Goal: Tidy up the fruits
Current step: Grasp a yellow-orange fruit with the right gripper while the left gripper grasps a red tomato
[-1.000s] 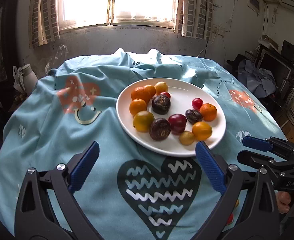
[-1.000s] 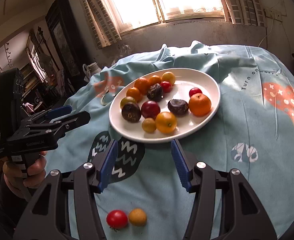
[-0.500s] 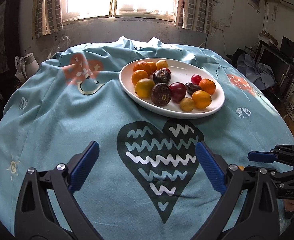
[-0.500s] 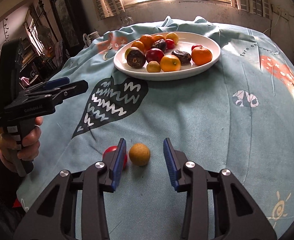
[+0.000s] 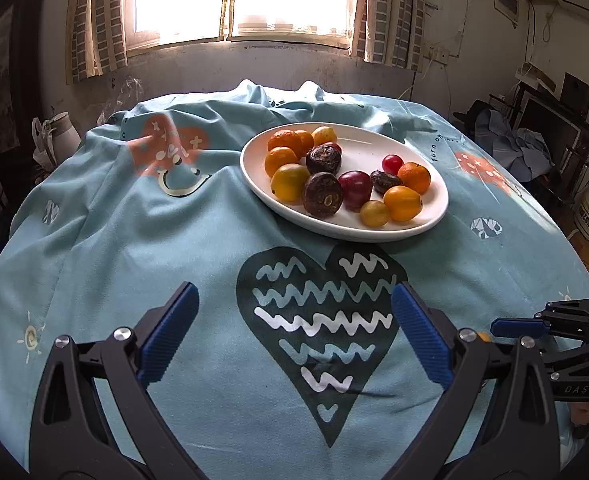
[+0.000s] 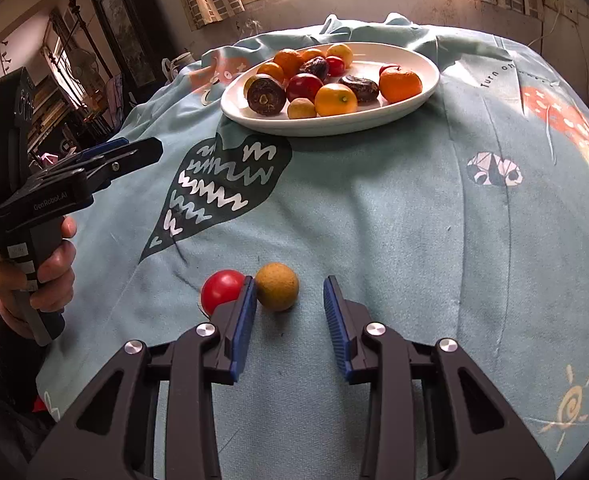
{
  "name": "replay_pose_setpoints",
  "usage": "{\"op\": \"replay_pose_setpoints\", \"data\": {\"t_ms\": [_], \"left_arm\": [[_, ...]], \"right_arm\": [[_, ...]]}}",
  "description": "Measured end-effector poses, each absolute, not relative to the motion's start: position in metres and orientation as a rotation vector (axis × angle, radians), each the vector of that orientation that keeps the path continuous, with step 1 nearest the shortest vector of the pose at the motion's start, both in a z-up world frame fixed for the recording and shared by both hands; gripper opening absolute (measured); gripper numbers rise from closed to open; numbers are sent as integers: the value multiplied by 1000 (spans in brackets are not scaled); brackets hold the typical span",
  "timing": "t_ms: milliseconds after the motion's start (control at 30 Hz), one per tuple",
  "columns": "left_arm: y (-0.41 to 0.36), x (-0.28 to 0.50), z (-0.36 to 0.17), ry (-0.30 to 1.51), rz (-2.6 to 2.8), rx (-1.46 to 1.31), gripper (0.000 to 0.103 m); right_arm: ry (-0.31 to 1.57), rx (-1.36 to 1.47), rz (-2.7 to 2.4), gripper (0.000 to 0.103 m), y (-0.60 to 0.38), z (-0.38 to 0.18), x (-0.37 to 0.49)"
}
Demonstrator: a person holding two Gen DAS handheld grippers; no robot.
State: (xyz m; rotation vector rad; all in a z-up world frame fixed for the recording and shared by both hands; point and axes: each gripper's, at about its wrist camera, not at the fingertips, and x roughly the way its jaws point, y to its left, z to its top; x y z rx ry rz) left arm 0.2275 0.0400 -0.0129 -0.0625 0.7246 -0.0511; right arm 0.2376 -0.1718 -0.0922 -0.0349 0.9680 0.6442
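Round yellow-brown fruit, no long axis.

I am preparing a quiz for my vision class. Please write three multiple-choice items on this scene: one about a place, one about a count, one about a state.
1. Where is the loose tomato?
A. on the cloth, beside the tan fruit
B. on the windowsill
C. in a bowl

2. How many fruits lie off the plate?
A. one
B. two
C. four

3. The left gripper is:
A. open and empty
B. shut on an orange
C. shut on a spoon

Key:
1 A: it sits on the cloth next to the tan fruit.
2 B: only the tomato and the tan fruit are outside the plate.
3 A: its fingers stand wide apart with nothing between them.
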Motion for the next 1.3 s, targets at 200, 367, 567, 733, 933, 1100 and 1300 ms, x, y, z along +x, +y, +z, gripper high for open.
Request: {"op": "replay_pose_setpoints", "data": {"t_ms": [200,367,567,733,933,1100,1300], "left_arm": [[39,226,-12,721,-56,-61,99],[38,226,-10,718,-57,-59,99],[39,225,-9,714,-56,-60,99],[39,224,-8,714,-65,-67,99],[26,220,-11,733,-138,-36,99],[-11,208,-17,742,-295,97,95],[-45,197,-35,807,-472,206,69]], "right_arm": [[972,-71,665,36,-164,-96,233],[963,-100,669,36,-154,-99,231],[934,-147,637,32,-144,-100,228],[919,-199,619,27,-139,-101,224],[917,-68,569,25,-162,-94,237],[915,45,517,25,-183,-89,246],[913,52,522,25,-183,-87,246]]}}
